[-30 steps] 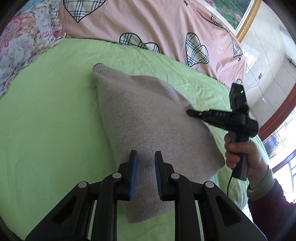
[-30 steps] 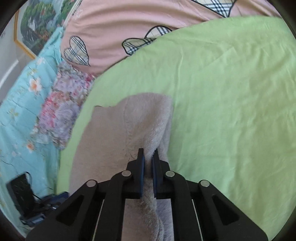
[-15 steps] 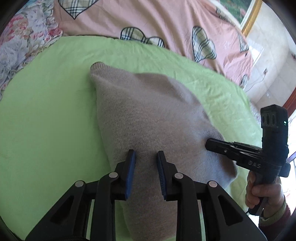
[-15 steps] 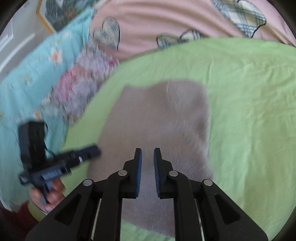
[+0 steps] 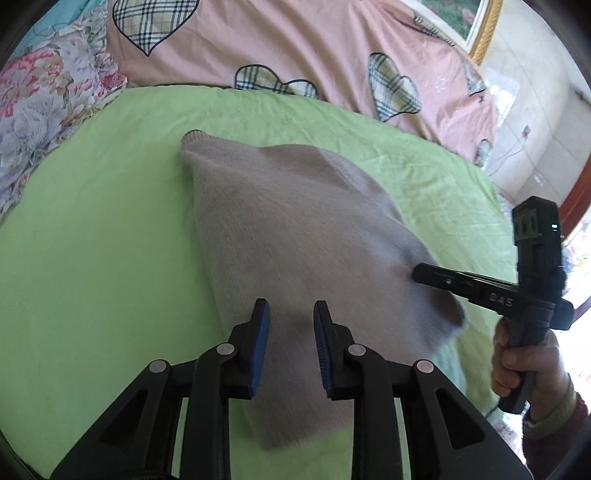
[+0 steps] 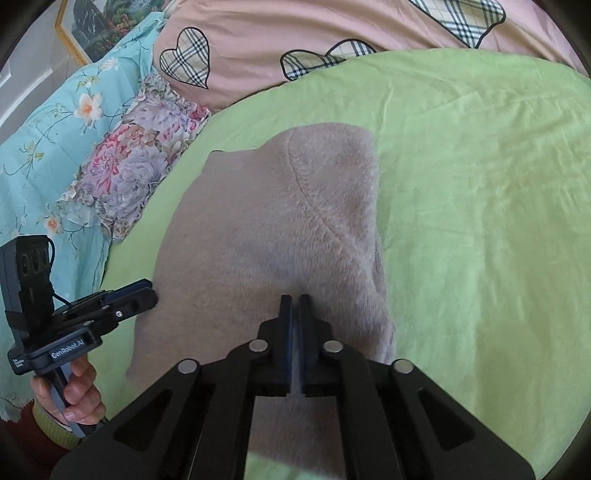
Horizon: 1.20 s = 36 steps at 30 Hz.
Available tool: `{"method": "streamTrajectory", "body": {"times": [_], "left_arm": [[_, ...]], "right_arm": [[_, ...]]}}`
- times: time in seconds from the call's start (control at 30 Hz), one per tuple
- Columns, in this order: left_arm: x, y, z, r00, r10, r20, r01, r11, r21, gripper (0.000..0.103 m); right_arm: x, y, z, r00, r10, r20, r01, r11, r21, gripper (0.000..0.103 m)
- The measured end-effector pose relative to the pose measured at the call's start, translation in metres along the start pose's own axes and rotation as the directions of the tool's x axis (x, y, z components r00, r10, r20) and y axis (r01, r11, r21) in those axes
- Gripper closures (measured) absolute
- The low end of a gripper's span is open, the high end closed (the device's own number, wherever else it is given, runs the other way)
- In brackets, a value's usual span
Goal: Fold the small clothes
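A beige knitted garment (image 5: 295, 236) lies folded on the green bed sheet (image 5: 92, 240); it also shows in the right wrist view (image 6: 266, 236) with a seam running across it. My left gripper (image 5: 290, 315) is open and empty, hovering over the garment's near end; it shows at the left of the right wrist view (image 6: 144, 291). My right gripper (image 6: 294, 301) has its jaws closed together over the garment's near right part, with no cloth visibly held. In the left wrist view its tip (image 5: 419, 272) rests at the garment's right edge.
A pink quilt with plaid hearts (image 5: 295, 44) lies behind the sheet. A floral pillow (image 6: 136, 166) and a turquoise floral cover (image 6: 48, 140) lie to the left. A framed picture (image 6: 99, 26) hangs on the wall.
The right gripper let go of the folded flap, opened, pulled back toward the garment's near edge and closed again. The garment now lies flat. The left gripper stayed open above it.
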<state>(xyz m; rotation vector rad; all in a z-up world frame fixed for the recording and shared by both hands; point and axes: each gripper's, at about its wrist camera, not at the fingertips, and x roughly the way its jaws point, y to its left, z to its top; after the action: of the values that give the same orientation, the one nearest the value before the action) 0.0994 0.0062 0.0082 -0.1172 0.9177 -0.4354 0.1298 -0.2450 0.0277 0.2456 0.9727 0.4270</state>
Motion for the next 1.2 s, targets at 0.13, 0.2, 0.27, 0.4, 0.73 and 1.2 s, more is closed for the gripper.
{"method": "streamTrajectory", "body": {"times": [0.13,0.2,0.27,0.4,0.73,1.2], "left_arm": [[-0.02,-0.016,-0.029,0.998,-0.062,-0.011,0.063,0.997,0.035,0.078],[-0.017,-0.02,-0.039,0.998,-0.05,-0.034,0.052,0.997,0.053,0.078],[-0.002,-0.016,-0.048,0.997,-0.019,-0.077,0.022,0.999,0.044,0.078],[0.018,-0.006,-0.054,0.993,-0.031,-0.111,0.031,1.0,-0.001,0.079],[0.019,-0.008,-0.056,0.995,-0.007,-0.103,0.006,1.0,-0.012,0.078],[0.0,-0.025,-0.059,0.984,0.103,-0.148,-0.104,0.995,0.001,0.072]], "right_arm": [[-0.02,0.005,-0.02,1.0,0.018,-0.008,-0.018,1.0,-0.018,0.099],[-0.025,0.006,-0.032,1.0,-0.005,-0.018,0.005,0.999,-0.037,0.099],[-0.02,0.0,-0.041,0.995,-0.088,-0.04,0.085,0.995,-0.056,0.099],[-0.008,-0.021,-0.045,0.993,-0.111,-0.049,0.111,0.994,-0.006,0.1],[-0.01,-0.021,-0.045,0.991,-0.13,-0.035,0.129,0.991,-0.02,0.1],[-0.03,-0.008,-0.059,0.984,-0.18,-0.01,0.179,0.983,-0.024,0.099]]}}
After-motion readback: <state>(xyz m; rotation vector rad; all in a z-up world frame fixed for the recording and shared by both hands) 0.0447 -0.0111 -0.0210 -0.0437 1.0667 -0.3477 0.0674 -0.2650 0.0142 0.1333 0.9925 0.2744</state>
